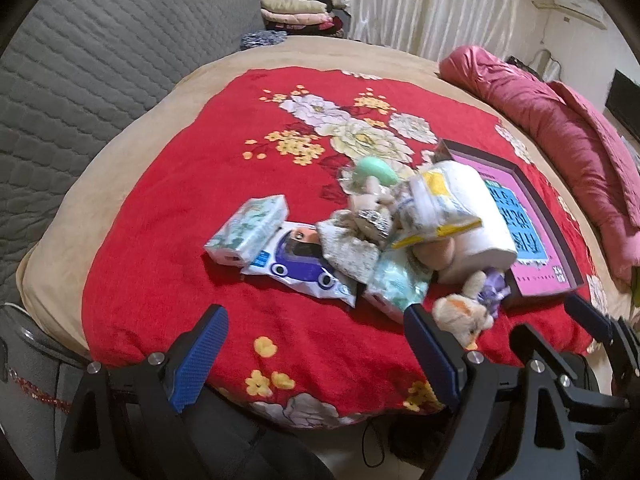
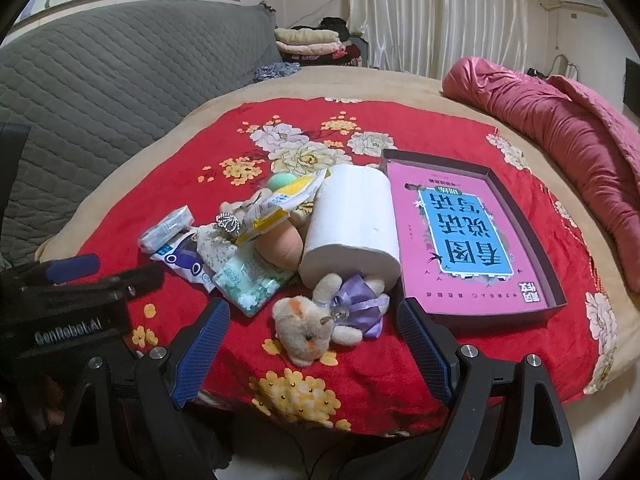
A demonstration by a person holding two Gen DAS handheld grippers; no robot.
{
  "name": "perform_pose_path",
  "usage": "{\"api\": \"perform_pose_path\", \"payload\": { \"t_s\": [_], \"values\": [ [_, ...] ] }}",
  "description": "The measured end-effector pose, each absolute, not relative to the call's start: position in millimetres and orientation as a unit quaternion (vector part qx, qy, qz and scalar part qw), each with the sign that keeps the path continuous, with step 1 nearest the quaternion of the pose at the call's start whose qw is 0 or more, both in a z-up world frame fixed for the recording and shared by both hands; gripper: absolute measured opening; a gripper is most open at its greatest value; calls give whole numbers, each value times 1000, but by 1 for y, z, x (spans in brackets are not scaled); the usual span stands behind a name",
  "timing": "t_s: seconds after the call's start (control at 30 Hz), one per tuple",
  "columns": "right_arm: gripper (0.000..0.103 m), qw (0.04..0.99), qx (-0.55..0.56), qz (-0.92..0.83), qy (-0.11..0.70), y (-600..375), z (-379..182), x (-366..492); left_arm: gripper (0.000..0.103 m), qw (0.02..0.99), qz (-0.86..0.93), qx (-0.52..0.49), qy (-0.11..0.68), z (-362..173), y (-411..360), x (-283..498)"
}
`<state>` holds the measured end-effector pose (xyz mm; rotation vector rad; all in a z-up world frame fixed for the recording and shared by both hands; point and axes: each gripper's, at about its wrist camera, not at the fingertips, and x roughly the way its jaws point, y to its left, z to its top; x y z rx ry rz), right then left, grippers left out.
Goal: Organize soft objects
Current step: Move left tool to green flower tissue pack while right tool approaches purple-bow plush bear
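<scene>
A heap of soft things lies on the red flowered blanket (image 2: 360, 392). It holds a white paper roll (image 2: 352, 224) (image 1: 472, 216), a green tissue pack (image 2: 252, 280) (image 1: 396, 284), a wipes pack with a car picture (image 1: 296, 264), another tissue pack (image 1: 248, 228), a lace cloth (image 1: 348, 248) and a yellow-white packet (image 2: 280, 208). A small plush toy in a purple dress (image 2: 320, 316) (image 1: 464, 312) lies nearest. My right gripper (image 2: 314, 350) is open just before the toy. My left gripper (image 1: 316, 354) is open, short of the packs.
A shallow dark box with a pink printed bottom (image 2: 492, 314) (image 1: 540, 298) lies right of the heap. A rolled pink quilt (image 2: 560, 120) runs along the right. A grey quilted headboard (image 1: 100, 80) stands at the left. Folded clothes (image 2: 312, 40) are stacked at the back.
</scene>
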<state>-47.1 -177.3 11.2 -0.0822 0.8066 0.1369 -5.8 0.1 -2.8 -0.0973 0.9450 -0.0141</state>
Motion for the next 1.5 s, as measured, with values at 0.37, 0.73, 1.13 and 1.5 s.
{"api": "perform_pose_path", "payload": {
  "t_s": [0.37,0.73,1.13,1.5],
  "values": [
    [87,907,-38,66,415,-176,-6,-35,89,880,7,-72,470,-17,22,7],
    [87,889,-16,59,453,-179,-38,-9,89,881,33,-115,457,-31,71,36],
    [87,878,3,66,473,-187,-52,2,89,862,-35,-120,491,-63,88,93],
    [87,867,38,66,492,-198,-59,8,65,852,-47,-142,501,-88,94,113]
  ]
}}
